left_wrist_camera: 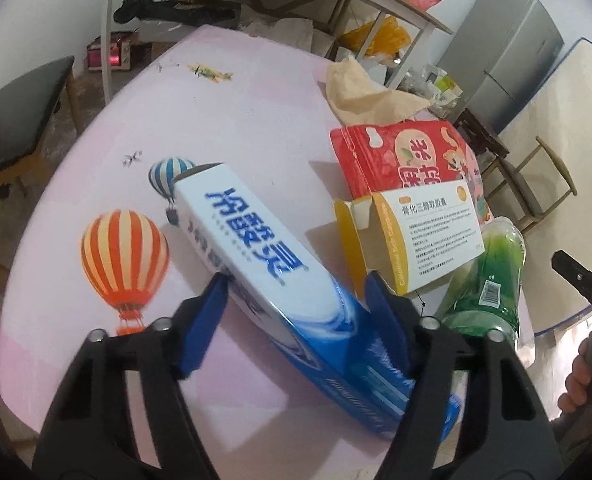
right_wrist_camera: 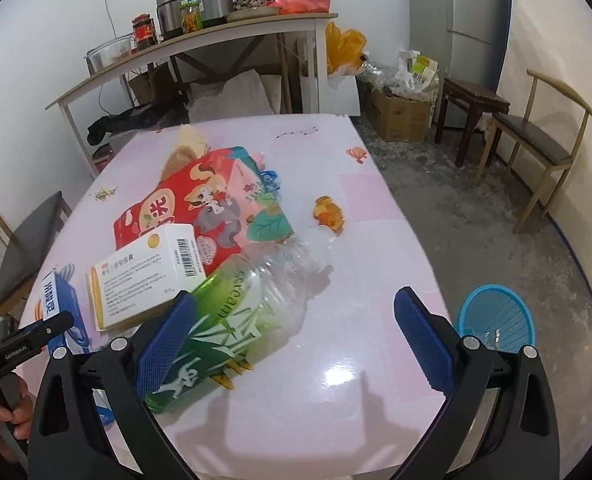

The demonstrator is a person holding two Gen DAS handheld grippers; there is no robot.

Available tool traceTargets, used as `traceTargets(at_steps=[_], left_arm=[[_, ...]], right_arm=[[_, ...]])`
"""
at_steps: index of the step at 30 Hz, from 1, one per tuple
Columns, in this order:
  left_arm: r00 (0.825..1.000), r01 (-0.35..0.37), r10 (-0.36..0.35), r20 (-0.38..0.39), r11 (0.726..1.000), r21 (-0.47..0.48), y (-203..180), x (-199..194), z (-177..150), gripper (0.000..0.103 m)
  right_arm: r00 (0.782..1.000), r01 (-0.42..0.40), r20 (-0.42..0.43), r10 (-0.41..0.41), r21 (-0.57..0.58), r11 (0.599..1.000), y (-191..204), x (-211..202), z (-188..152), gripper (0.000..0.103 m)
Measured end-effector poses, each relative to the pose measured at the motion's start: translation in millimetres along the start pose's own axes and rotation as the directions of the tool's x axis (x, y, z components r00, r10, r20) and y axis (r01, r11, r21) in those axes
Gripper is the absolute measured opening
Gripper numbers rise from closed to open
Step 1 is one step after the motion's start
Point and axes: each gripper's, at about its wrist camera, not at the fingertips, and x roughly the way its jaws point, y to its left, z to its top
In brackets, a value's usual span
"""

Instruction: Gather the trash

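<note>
- Toothpaste box (left_wrist_camera: 255,248): long blue-and-white carton, lying aslant on the pink table (left_wrist_camera: 255,92), near the edge closest to the person. Far end points to 11 o'clock in the left wrist view; near end runs between the left gripper's (left_wrist_camera: 296,308) blue pads.
- Left gripper: jaws set either side of the box, pads at or just off its long sides. Firm pinch cannot be told; reads as not yet clamped.
- Handling, judged: thin card, probably empty and light; will crush under hard squeeze. Glossy print may slip. Best held across the narrow width, near mid-length, so it does not swing.
- Writing: large blue Chinese characters on the white face, seen upside down; smaller lines blurred.
- Medicine box (left_wrist_camera: 428,236): at 2 o'clock from the toothpaste box, just beside it. White and yellow, end flap open, Chinese text; barcode shows in the right wrist view. Light, easily dented.
- Bottle (right_wrist_camera: 247,300): clear plastic, green label, lying on its side, leaning against the medicine box. Label reads "stream", or close to it. Round, slick; likely rolls.
- Red snack bag (right_wrist_camera: 183,208): behind the boxes at 12 o'clock, cartoon animals, large characters. Soft, crinkly.
- Right gripper (right_wrist_camera: 296,340): released, jaws wide, nothing between the pads; left pad in front of the bottle's base.
- Blue basket (right_wrist_camera: 496,320): on the floor off the table's edge, 3 o'clock in the right wrist view. Likely bin.
</note>
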Motion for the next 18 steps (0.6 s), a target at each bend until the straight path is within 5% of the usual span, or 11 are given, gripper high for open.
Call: traceTargets(at_steps=[7, 14, 18], left_arm=[[0.999, 0.026, -0.028, 0.046, 0.999, 0.047, 12, -3, 7, 0.052], [0.996, 0.042, -0.05, 0.079, 0.994, 0.099, 19, -7, 6, 0.048], [0.993, 0.059, -0.064, 0.099, 0.997, 0.056, 27, -15, 5, 0.061]], right_arm=[[0.998, -0.026, -0.053, 0.026, -0.007, 1.0, 0, 1, 2, 0.096], [0.97, -0.132, -0.169, 0.172, 0.225, 0.965, -19, 21, 4, 0.096], [0.938, -0.172, -0.223, 0.265, 0.363, 0.916, -23, 38, 2, 0.096]])
